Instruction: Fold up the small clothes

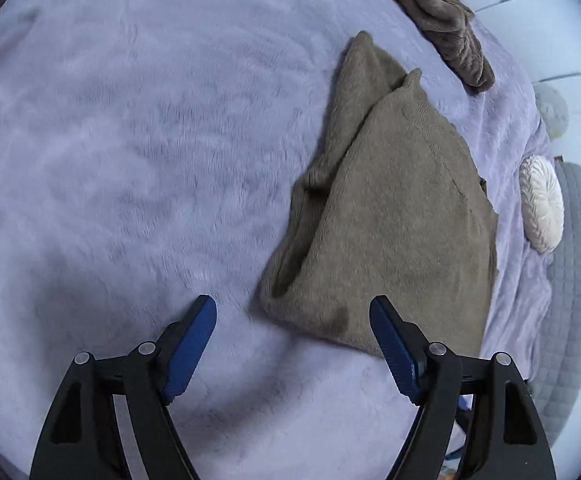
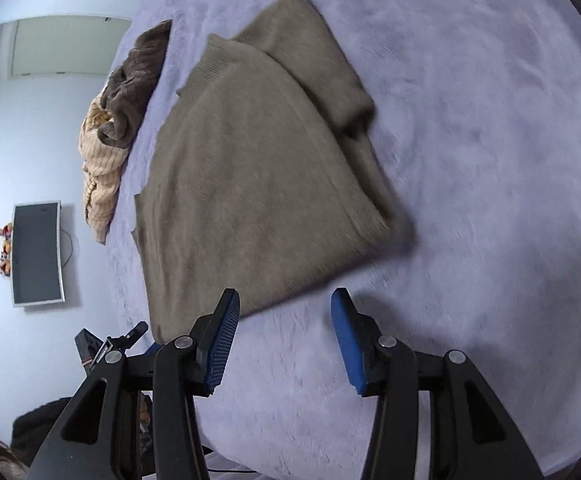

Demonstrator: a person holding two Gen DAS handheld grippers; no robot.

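- A taupe knit sweater [image 1: 390, 216] is lying folded on the lavender plush bed cover [image 1: 130, 160], one sleeve doubled over its body.
- The left tool [image 1: 292, 312] is hovering with its blue pads [image 1: 192, 350] spread apart, nothing between them; the sweater's near corner is lying just beyond the right pad.
- The right tool [image 2: 286, 304] is also standing open and empty over the cover, near the sweater's lower edge.
- A brown ribbed garment [image 2: 138, 84] and a cream ribbed one [image 2: 100, 184] are sitting together at the bed's far edge, well apart from the sweater.
- A dark screen [image 2: 36, 254] is hanging on the wall.
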